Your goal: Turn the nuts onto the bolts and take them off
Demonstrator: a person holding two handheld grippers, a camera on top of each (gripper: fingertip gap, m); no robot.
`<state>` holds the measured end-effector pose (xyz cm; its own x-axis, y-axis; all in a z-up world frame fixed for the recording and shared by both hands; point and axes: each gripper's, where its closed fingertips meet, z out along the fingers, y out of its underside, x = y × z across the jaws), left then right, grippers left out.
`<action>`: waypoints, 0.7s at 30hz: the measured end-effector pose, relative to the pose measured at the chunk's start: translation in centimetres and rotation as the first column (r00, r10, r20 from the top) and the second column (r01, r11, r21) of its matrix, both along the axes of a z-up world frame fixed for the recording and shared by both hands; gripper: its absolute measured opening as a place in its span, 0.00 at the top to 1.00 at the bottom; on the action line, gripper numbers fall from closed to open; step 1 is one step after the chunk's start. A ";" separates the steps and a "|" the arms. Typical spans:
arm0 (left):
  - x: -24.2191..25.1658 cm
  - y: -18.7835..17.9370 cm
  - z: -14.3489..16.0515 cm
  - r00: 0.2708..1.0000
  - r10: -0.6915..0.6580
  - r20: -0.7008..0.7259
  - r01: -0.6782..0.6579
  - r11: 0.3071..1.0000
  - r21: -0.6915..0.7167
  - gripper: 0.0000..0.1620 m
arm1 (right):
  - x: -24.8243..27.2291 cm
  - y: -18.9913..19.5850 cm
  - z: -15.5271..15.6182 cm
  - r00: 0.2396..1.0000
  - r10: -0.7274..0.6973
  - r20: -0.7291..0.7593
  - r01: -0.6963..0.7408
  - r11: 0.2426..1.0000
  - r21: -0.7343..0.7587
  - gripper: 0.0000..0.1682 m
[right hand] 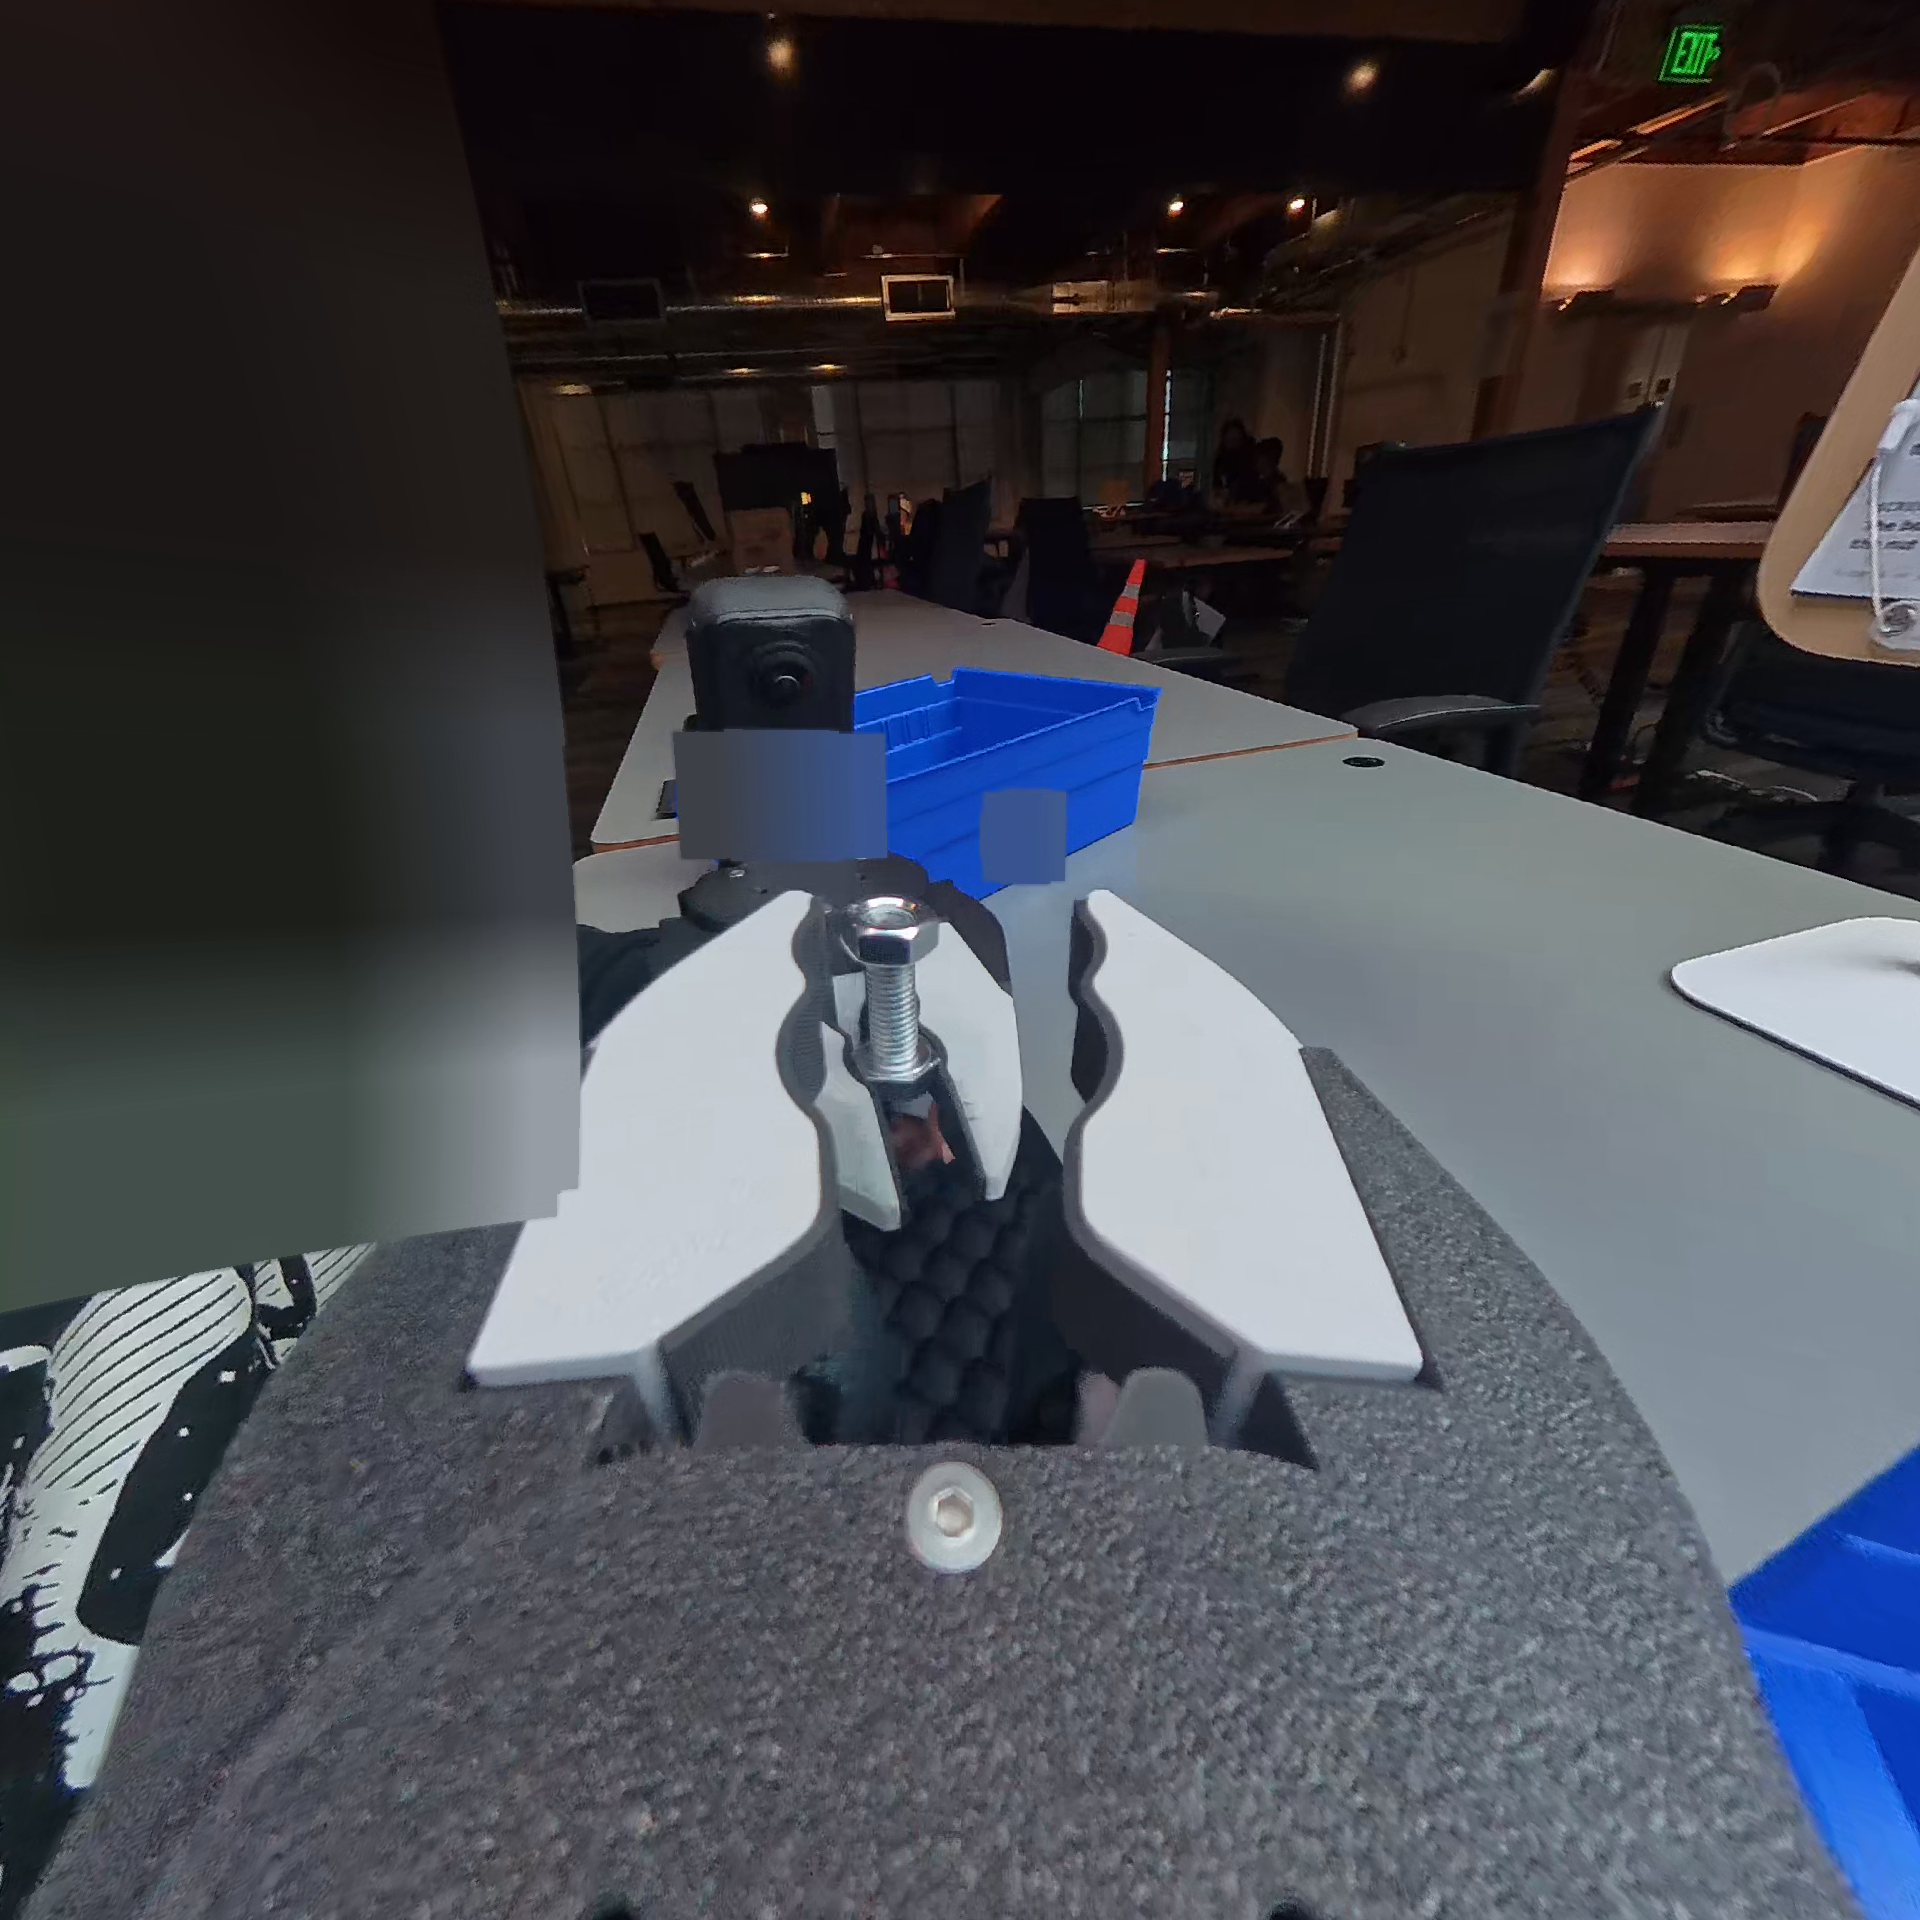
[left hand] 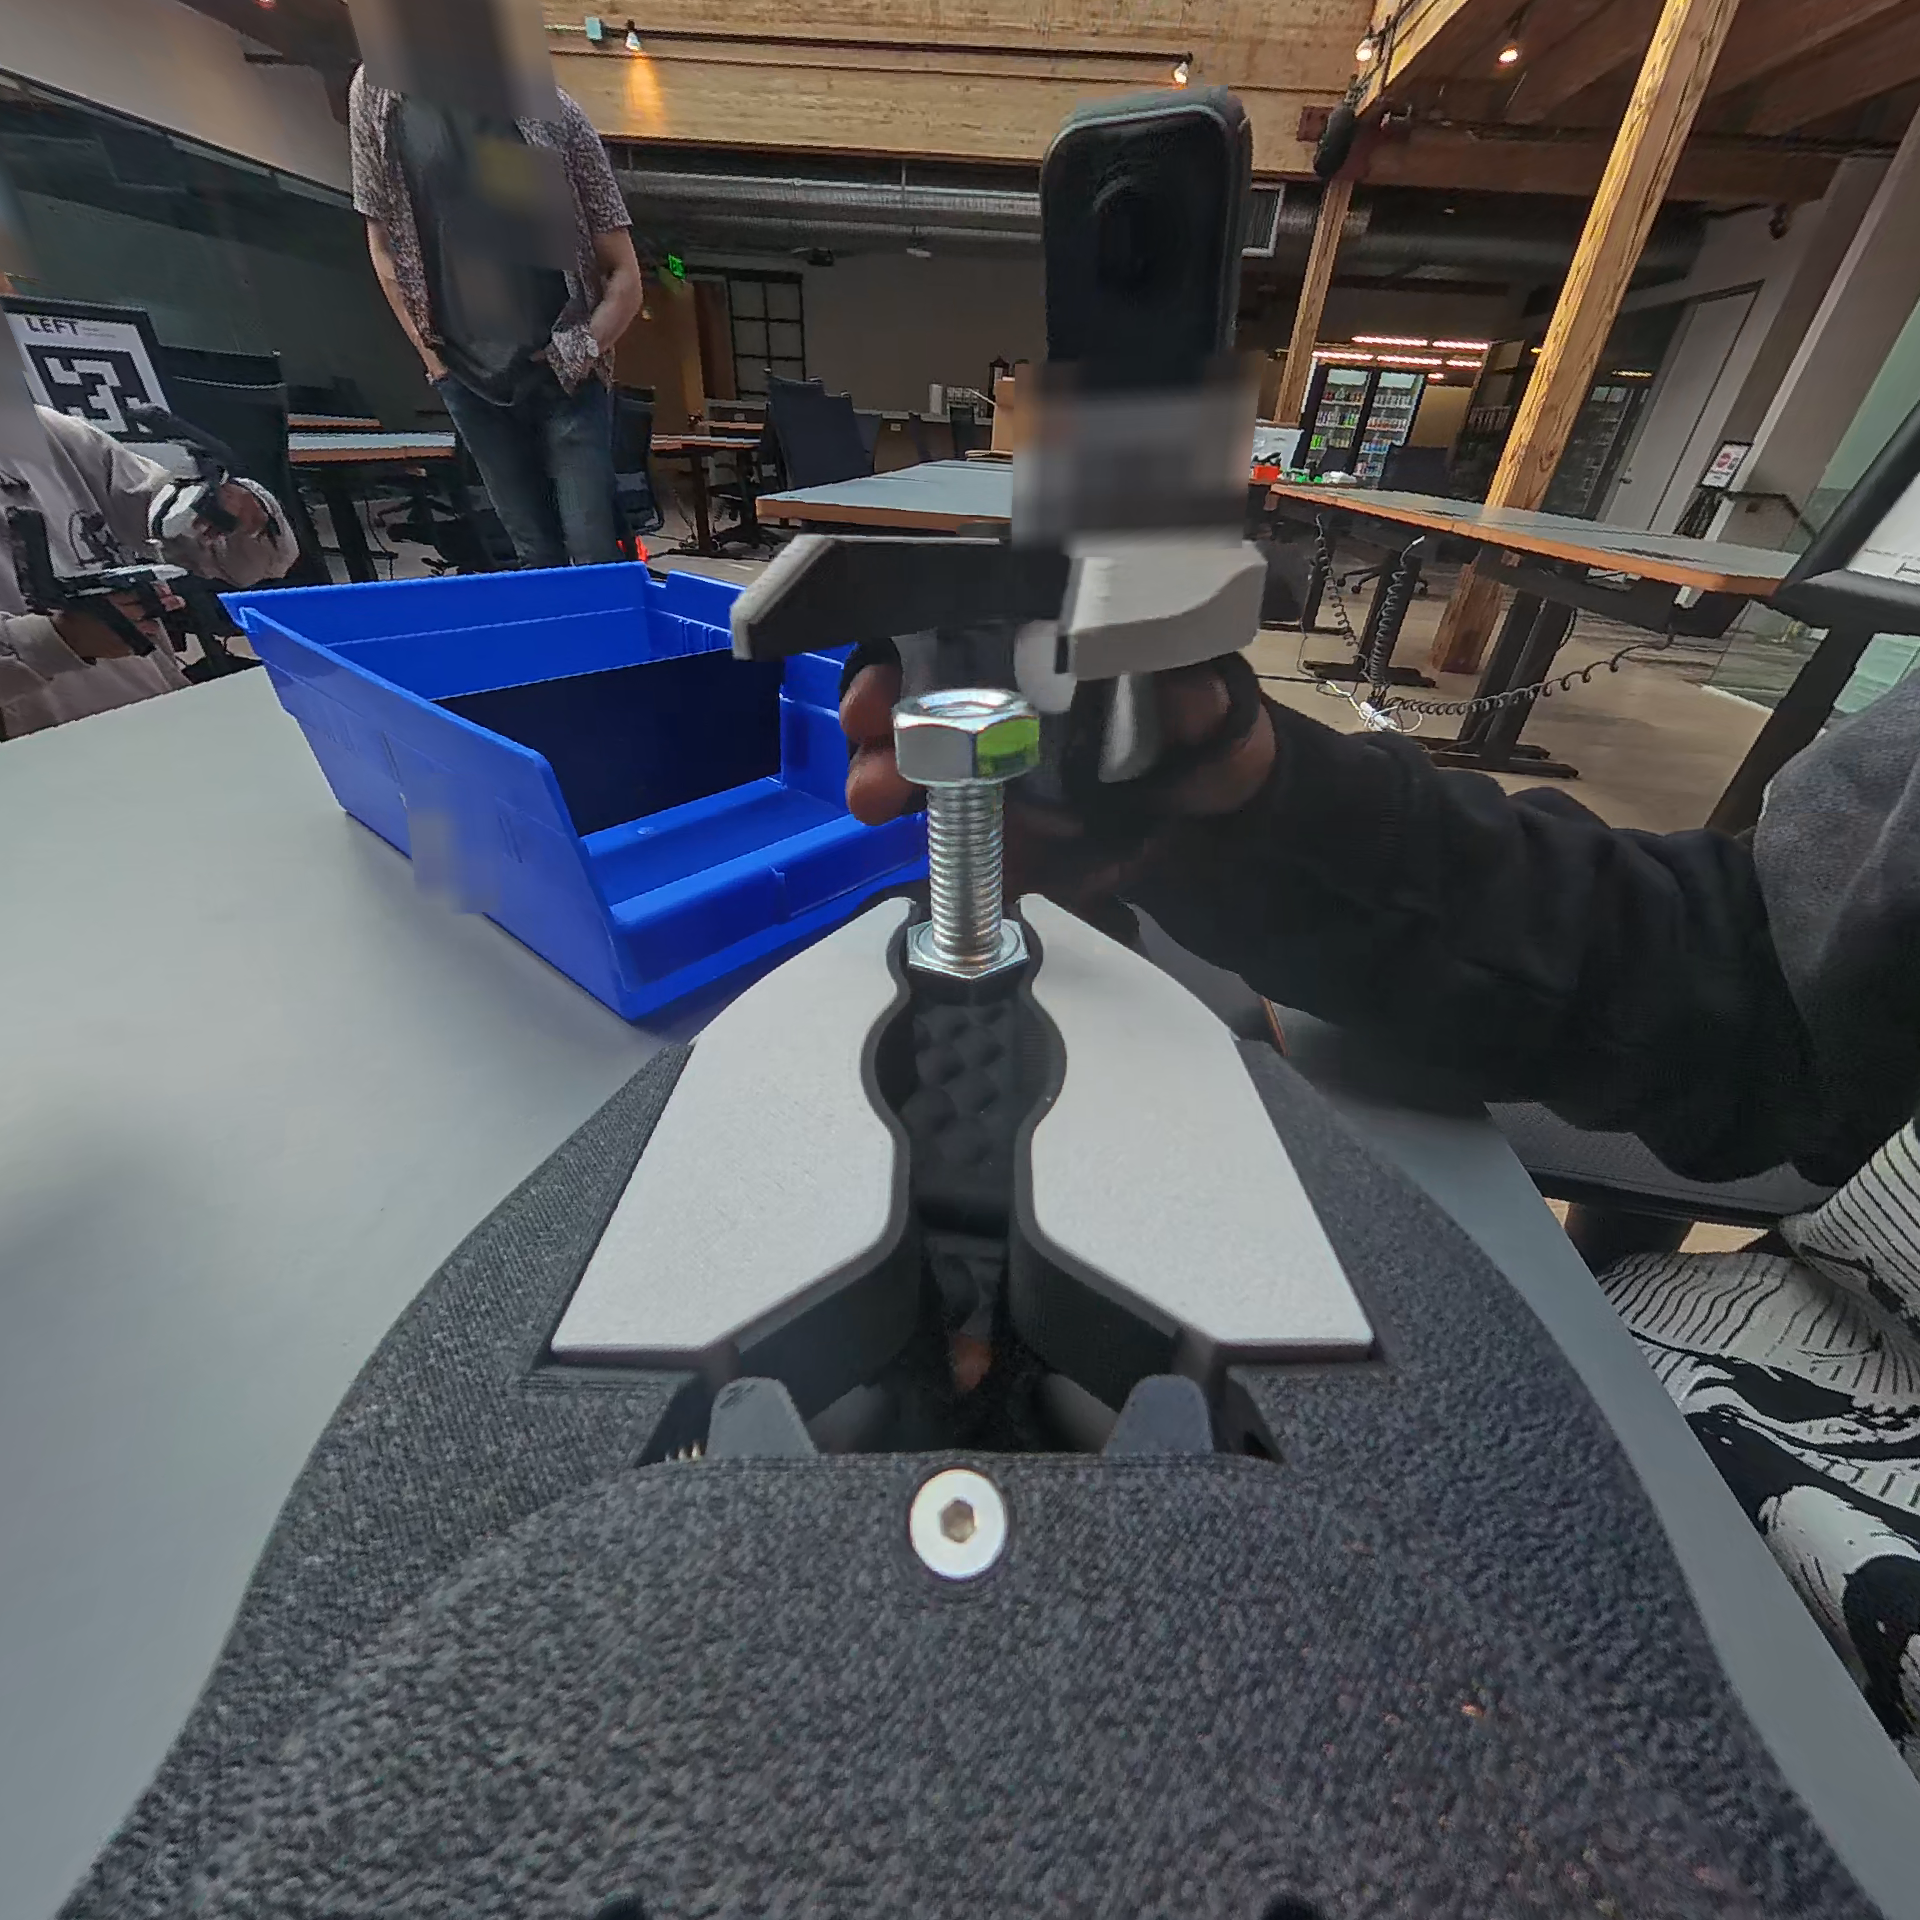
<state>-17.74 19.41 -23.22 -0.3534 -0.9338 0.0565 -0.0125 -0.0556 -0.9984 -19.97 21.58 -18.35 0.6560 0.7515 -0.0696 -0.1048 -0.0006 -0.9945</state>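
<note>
A silver bolt (left hand: pixel 966 852) stands upright, hex head (left hand: pixel 966 736) on top. A nut (left hand: pixel 966 951) sits low on its thread. My left gripper (left hand: pixel 966 935) is shut on the nut and holds the bolt above the grey table (left hand: pixel 208 987). My right gripper (right hand: pixel 935 920) is open, its fingers (right hand: pixel 675 1122) to either side of the bolt head (right hand: pixel 888 930) without touching it. In the right wrist view the left gripper's fingers (right hand: pixel 992 1060) show clamped on the nut (right hand: pixel 902 1065). In the left wrist view the right gripper (left hand: pixel 997 613), held in a black-gloved hand (left hand: pixel 1174 769), is just above and behind the head.
A blue bin (left hand: pixel 499 748) stands on the table beyond the bolt, also in the right wrist view (right hand: pixel 1029 743). A second blue bin (right hand: pixel 1839 1683) is at the near right edge. A white pad (right hand: pixel 1808 987) lies to the right. People (left hand: pixel 499 291) are beyond the table's far left. Tip to tip, the grippers are about 5 cm apart.
</note>
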 end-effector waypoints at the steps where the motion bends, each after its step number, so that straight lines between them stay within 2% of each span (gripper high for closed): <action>1: 0.0 0.0 0.0 1.000 0.000 0.000 0.000 1.000 0.001 0.91 | -0.6 0.2 -0.1 1.000 0.009 0.006 -0.009 1.000 -0.004 0.72; 7: 0.0 0.0 0.0 1.000 -0.002 0.000 0.002 1.000 0.002 0.91 | -2.9 1.6 -0.6 0.998 0.029 0.052 -0.028 0.999 -0.023 0.70; 16: 0.0 0.0 0.0 1.000 -0.005 0.001 0.005 1.000 -0.002 0.91 | -0.6 0.5 -0.6 0.999 -0.005 0.045 0.006 1.000 -0.011 0.75; 18: 0.0 0.0 0.0 1.000 -0.005 0.002 0.005 1.000 -0.004 0.91 | -0.1 0.1 -0.5 0.999 -0.015 0.050 0.016 1.000 -0.004 0.78; 21: -0.1 0.0 0.1 1.000 -0.005 0.003 0.005 1.000 -0.005 0.91 | 1.0 -0.1 -0.4 0.997 -0.047 0.055 0.047 0.999 0.010 0.89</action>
<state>-17.80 19.43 -23.16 -0.3582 -0.9317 0.0600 -0.0096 -0.0606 -0.9981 -19.00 21.53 -18.76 0.6934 0.7201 -0.0260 -0.0493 0.0114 -0.9987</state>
